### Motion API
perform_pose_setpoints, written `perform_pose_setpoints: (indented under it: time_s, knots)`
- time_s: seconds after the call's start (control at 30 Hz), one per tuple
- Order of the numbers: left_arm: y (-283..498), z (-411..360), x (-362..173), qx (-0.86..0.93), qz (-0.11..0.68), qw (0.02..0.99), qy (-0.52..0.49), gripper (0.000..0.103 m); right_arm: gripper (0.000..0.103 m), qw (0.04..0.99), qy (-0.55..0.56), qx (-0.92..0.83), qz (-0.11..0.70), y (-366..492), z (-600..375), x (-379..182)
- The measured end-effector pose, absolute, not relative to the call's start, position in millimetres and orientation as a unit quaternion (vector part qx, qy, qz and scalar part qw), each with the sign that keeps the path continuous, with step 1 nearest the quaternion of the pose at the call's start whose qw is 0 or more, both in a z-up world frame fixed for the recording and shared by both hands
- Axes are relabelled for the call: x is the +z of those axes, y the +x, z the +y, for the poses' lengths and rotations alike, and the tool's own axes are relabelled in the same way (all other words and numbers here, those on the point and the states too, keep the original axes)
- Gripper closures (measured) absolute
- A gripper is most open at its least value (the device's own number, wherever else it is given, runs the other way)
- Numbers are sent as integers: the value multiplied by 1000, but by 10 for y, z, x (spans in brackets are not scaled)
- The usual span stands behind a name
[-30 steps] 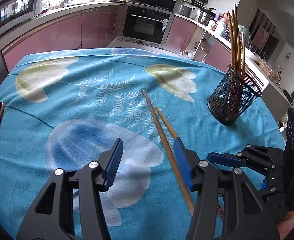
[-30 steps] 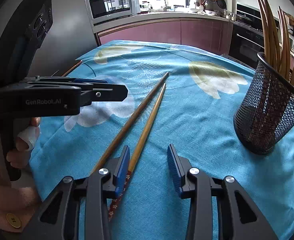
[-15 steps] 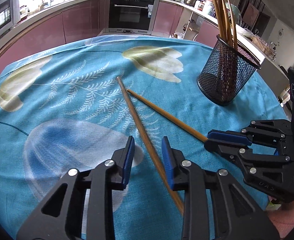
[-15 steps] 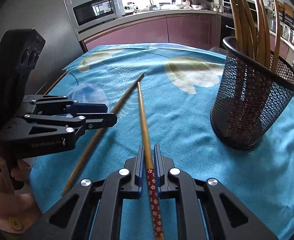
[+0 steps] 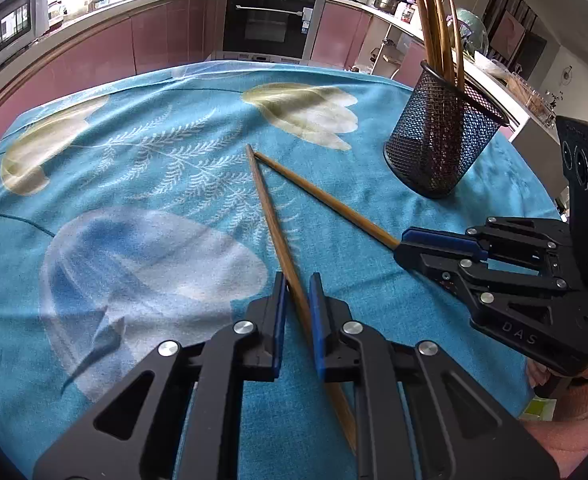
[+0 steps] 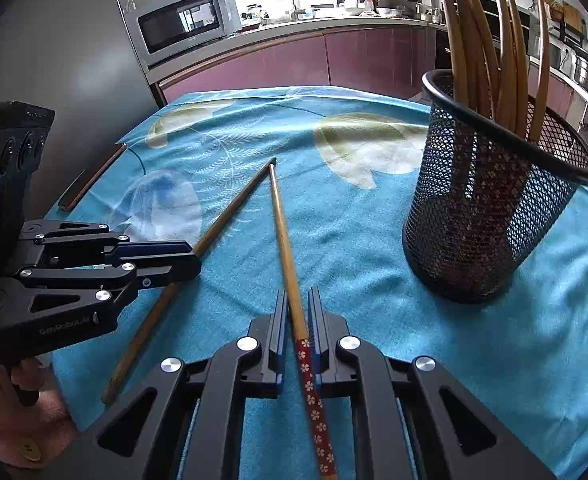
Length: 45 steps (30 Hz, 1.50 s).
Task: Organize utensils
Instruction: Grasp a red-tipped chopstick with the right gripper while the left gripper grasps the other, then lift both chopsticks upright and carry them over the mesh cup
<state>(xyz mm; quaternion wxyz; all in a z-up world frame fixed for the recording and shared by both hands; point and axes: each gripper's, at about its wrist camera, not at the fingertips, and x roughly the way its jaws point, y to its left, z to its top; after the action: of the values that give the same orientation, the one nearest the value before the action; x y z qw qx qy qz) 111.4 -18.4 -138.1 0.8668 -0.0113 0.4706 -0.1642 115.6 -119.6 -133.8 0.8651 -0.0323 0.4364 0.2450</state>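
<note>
Two chopsticks lie on the blue flowered tablecloth (image 5: 166, 264) with their far tips touching. My left gripper (image 5: 297, 280) straddles the plain brown chopstick (image 5: 270, 216); its jaws are closing and both pads touch the stick, which crosses the gap at a slant. My right gripper (image 6: 297, 296) is shut on the lighter chopstick (image 6: 284, 232), just ahead of its red flowered end. In the other views the left gripper (image 6: 194, 258) holds the plain chopstick (image 6: 230, 216) and the right gripper (image 5: 400, 242) holds the lighter chopstick (image 5: 326, 204). A black mesh holder (image 6: 486, 216) with several chopsticks stands at the right.
The mesh holder (image 5: 438, 148) stands near the table's far right edge. A thin brown-edged flat object (image 6: 90, 184) lies at the table's left edge. Kitchen cabinets, an oven and a microwave ring the table. A hand and sleeve show behind each gripper.
Both grippers closed from open onto their chopsticks, the right one first. The lighter chopstick swung away from the plain one, so now only the far tips meet.
</note>
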Motion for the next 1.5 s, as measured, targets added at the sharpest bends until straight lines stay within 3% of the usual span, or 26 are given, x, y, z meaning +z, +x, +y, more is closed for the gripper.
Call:
perform_pose_setpoints:
  time_s: [0.53,0.7,1.13,1.5]
  knots:
    - [1429,-281,-1394,-143,467,872,24,87,86,864,-93,246,428,1453,-941,-1333]
    - [1423,-334,-1398,-134,462,876,34,91,97,863,-90,251,429,1491,-906,-1334]
    - [1334,-291,-1330,-142,457,878,9,95,97,861,-11,277,425,1368,-1185,-1258]
    - [1184,-220,-1017,-163,430,888,-11,96,97,875,31,304,376,1136,-1437,-906]
